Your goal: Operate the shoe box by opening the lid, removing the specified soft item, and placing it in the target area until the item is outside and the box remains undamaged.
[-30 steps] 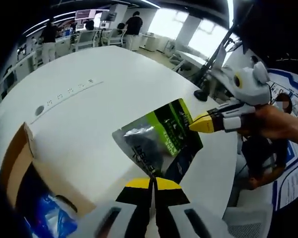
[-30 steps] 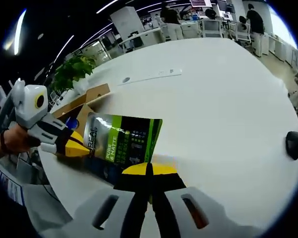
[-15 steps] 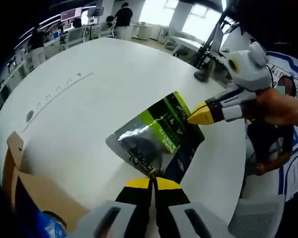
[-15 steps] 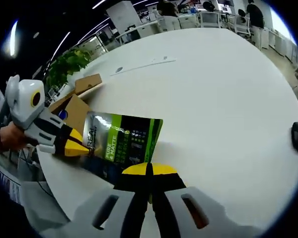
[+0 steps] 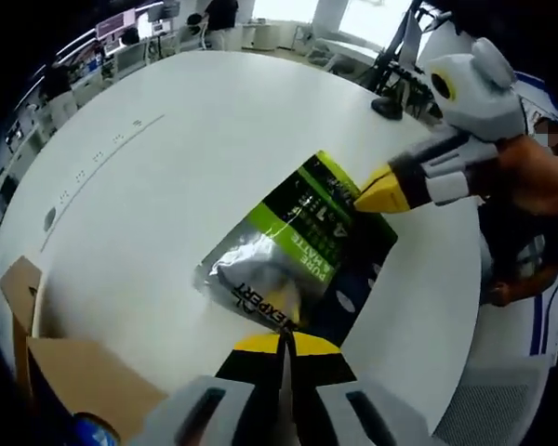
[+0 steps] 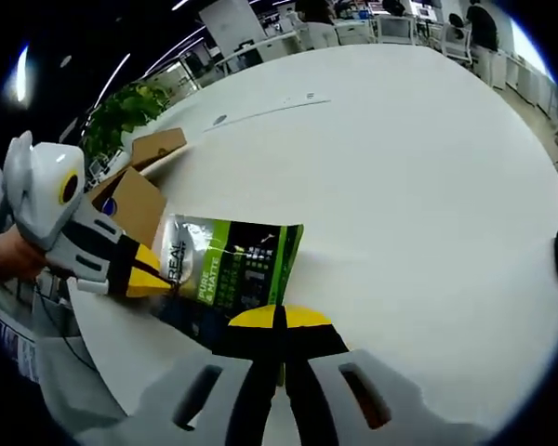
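A soft pouch (image 5: pixel 298 255), green, silver and black, hangs flat just over the white table (image 5: pixel 167 167), held by both grippers. My left gripper (image 5: pixel 284 342) is shut on its near edge, and my right gripper (image 5: pixel 379 193) comes in from the right, shut on the far green corner. In the right gripper view the pouch (image 6: pixel 231 269) has my right gripper (image 6: pixel 279 319) shut on its near edge and my left gripper (image 6: pixel 151 282) shut on its left end. The open cardboard shoe box (image 6: pixel 135 200) stands behind the pouch, its lid flap (image 6: pixel 158 146) up.
The box's wall (image 5: pixel 70 372) is at the lower left of the left gripper view, with something blue (image 5: pixel 86 431) inside. A black mouse (image 5: pixel 389 107) lies near the table's far edge. A plant (image 6: pixel 126 111) and desks with people (image 6: pixel 470 23) stand beyond the table (image 6: pixel 400 177).
Both grippers have carried the pouch further from the box and lower toward the table. Each gripper's hold on the pouch is unchanged.
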Demonstrator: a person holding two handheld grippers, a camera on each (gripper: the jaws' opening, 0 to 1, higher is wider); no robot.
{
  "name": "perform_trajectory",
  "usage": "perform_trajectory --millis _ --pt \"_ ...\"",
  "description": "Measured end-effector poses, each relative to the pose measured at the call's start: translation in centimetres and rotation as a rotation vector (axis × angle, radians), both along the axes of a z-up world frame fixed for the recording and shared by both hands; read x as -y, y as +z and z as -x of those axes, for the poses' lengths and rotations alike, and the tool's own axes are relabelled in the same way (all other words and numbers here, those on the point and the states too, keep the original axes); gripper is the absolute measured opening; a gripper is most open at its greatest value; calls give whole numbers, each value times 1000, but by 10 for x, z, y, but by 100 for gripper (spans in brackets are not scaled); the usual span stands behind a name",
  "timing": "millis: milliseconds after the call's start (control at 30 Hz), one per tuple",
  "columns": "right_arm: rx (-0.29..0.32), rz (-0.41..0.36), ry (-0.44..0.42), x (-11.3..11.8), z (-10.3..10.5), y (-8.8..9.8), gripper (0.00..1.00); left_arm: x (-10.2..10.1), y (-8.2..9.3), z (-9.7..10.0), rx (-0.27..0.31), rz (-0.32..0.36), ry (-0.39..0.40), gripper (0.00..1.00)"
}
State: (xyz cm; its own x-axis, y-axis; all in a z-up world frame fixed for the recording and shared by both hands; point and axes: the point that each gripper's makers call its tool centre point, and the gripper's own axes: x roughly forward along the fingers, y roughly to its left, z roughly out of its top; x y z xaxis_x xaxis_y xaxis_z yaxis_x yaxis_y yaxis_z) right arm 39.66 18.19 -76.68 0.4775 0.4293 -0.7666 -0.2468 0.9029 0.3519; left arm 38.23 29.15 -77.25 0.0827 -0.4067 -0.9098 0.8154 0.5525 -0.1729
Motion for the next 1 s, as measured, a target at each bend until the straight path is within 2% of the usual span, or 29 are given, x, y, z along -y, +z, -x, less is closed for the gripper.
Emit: perform_trajectory --millis 233,500,733,1000 --pt "-13 9 -3 1 1 -9 0 -2 -7 -1 -5 -41 -9 1" --pt "-8 15 -3 2 1 -10 0 -4 -6 -2 -9 -41 -2 2" --pt "2 47 8 5 1 -12 1 -8 -5 1 5 -66 -36 8" --pt "10 81 13 8 1 -8 4 -15 9 -3 22 -61 -23 15"
